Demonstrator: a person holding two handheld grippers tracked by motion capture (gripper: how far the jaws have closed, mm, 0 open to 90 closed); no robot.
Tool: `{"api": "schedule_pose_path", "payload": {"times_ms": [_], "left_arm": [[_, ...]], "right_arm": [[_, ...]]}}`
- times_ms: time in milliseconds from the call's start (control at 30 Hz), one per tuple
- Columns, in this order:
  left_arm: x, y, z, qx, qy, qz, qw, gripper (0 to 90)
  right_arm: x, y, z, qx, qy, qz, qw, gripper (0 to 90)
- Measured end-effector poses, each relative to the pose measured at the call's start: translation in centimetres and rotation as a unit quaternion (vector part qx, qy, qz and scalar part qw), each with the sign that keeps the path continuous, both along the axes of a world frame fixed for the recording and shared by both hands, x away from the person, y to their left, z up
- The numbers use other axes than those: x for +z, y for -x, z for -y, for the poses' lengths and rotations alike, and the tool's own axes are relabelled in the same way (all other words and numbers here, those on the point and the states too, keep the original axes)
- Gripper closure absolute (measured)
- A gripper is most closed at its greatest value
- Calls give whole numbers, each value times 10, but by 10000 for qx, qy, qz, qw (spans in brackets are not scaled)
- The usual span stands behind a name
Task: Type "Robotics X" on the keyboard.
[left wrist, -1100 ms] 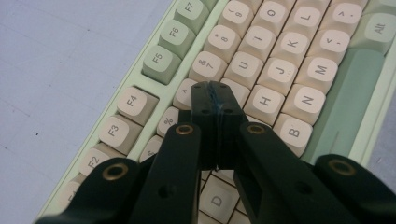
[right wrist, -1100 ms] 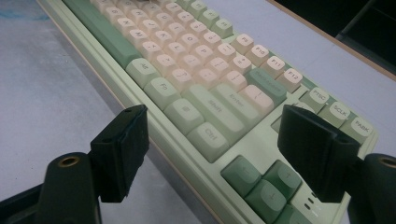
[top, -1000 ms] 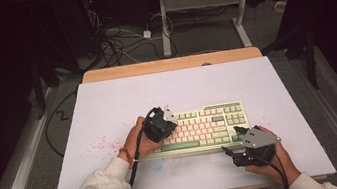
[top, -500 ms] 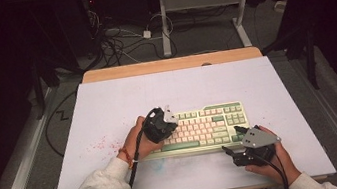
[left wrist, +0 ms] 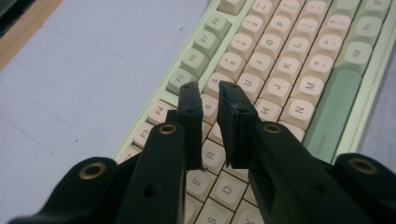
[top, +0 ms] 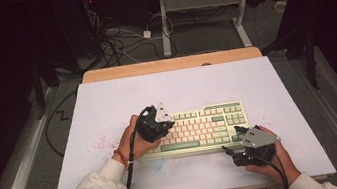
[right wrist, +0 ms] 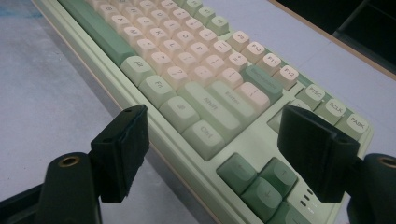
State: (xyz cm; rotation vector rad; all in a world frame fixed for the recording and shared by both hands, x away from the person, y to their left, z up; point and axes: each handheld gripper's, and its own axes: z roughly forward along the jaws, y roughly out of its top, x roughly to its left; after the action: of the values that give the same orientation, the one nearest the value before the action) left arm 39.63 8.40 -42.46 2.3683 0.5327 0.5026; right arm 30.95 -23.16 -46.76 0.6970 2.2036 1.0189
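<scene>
R gripper (right wrist: 212, 154) fingers wide apart over keyboard (right wrist: 196, 88) corner.

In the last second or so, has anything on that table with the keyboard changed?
Very little. The left tool, poised over the keyboard, has just been opening its jaws slightly; a narrow gap shows, nothing between them. The right tool waits wide open at the keyboard's near right corner. Keyboard and both hands stayed put.

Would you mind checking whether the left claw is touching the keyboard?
Cannot tell. In the left gripper view the left claw, slightly parted with nothing between, hangs just over the keyboard; no view shows contact or gap plainly.
</scene>
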Motion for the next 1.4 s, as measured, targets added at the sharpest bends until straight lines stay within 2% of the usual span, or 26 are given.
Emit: {"api": "schedule_pose_path", "payload": {"times_ms": [200, 333, 467, 600, 667, 733, 833, 933, 1000, 1100, 1233, 1333, 1400], "left_arm": [[6, 8, -9, 69, 236, 299, 9993, 565], [7, 14, -14, 96, 254, 494, 9984, 453], [6, 21, -19, 140, 198, 801, 9965, 333], [3, 24, -28, 201, 334, 854, 9956, 225], [2, 27, -33, 182, 356, 880, 9953, 198], [0, 30, -37, 160, 338, 1001, 9943, 189], [-2, 34, -42, 154, 246, 1081, 9937, 176], [-4, 39, -48, 182, 262, 1168, 9926, 175], [-5, 42, -52, 217, 329, 1177, 9923, 175], [-8, 46, -58, 246, 282, 1231, 9917, 175], [-12, 53, -65, 282, 351, 1286, 9907, 170], [-17, 58, -69, 338, 355, 1267, 9907, 170], [-22, 61, -71, 342, 277, 1273, 9909, 169]], "right_arm": [[0, 0, 0, -7, 3, 1, 10000, 256], [1, 0, 0, -4, 16, 3, 10000, 255], [1, 0, 0, -27, 59, 13, 10000, 256], [1, 0, -1, -64, 93, 18, 9999, 279], [1, 0, -1, -60, 89, 29, 9999, 292], [2, -1, -2, -79, 79, 23, 9999, 312], [3, -1, -4, 24, 22, -15, 10000, 350], [3, -2, -6, 137, -24, -117, 9998, 417], [3, -2, -7, 217, -18, -148, 9997, 558], [7, -3, -9, 392, 45, -137, 9991, 710], [13, -8, -15, 518, 81, -190, 9984, 875], [15, -13, -22, 661, 123, -276, 9974, 900], [16, -15, -27, 706, 119, -333, 9969, 900]]}}
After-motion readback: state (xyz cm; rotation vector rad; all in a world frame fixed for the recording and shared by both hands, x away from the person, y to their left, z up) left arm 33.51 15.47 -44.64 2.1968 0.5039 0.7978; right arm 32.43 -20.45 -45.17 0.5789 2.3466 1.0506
